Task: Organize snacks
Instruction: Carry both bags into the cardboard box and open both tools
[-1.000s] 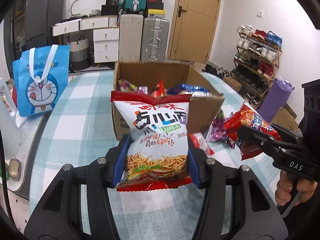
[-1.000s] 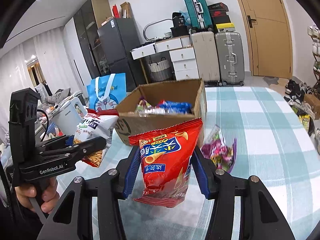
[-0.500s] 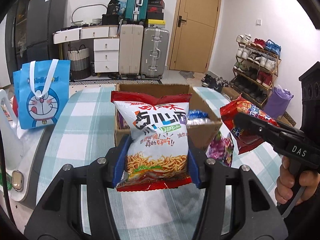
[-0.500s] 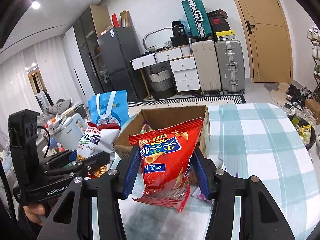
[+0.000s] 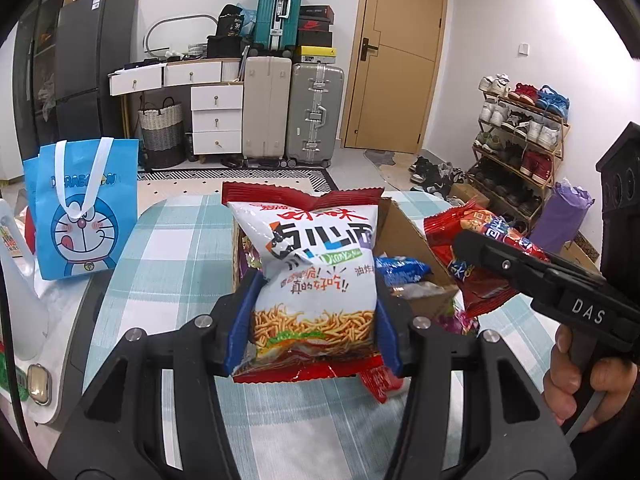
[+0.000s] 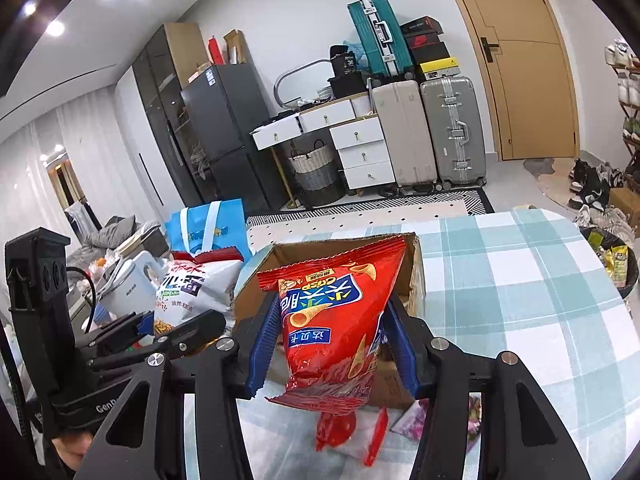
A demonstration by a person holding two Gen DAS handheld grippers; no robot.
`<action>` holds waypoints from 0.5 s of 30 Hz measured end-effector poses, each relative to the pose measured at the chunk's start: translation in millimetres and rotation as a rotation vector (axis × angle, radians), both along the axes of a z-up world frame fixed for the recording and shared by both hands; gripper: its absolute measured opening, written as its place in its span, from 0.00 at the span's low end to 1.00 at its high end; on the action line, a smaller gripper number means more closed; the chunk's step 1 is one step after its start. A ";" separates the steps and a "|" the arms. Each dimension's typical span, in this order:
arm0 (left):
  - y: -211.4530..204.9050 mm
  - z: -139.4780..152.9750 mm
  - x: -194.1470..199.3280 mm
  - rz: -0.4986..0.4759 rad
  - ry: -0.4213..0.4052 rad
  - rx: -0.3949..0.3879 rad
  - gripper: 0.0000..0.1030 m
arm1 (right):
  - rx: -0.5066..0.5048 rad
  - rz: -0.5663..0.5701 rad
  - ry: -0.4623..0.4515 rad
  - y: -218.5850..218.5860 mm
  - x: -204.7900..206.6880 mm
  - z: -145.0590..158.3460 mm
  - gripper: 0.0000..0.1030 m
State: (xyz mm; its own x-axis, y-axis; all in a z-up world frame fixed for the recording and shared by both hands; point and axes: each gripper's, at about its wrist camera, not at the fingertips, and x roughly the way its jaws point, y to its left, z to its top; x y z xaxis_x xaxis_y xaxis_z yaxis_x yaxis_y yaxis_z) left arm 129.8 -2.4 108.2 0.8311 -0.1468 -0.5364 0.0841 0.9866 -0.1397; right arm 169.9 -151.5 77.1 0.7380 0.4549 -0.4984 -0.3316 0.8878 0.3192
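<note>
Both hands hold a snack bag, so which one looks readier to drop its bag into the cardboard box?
Probably the left: its noodle bag hangs right before the open box. The right hand's red bag looks nearer the box's corner. Close call.

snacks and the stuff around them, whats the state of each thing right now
white noodle snack bag: upright, clamped in the left gripper
red corn cone snack bag: clamped in the right gripper
cardboard box: open, snacks inside
purple snack packet: lying on the checked tablecloth
blue cartoon tote bag: standing upright
door: shut
</note>
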 end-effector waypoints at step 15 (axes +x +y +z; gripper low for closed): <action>1.0 -30.0 77.7 0.038 0.076 0.036 0.48 | -0.033 -0.050 0.044 17.0 53.7 -22.5 0.50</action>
State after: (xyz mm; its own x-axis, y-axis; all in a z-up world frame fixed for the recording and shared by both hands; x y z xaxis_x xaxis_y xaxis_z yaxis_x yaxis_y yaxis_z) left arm 207.5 -1.4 78.1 0.7924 -0.0957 -0.6024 0.0371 0.9934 -0.1090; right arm 223.6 -134.5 54.6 0.7364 0.4007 -0.5451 -0.2726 0.9132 0.3030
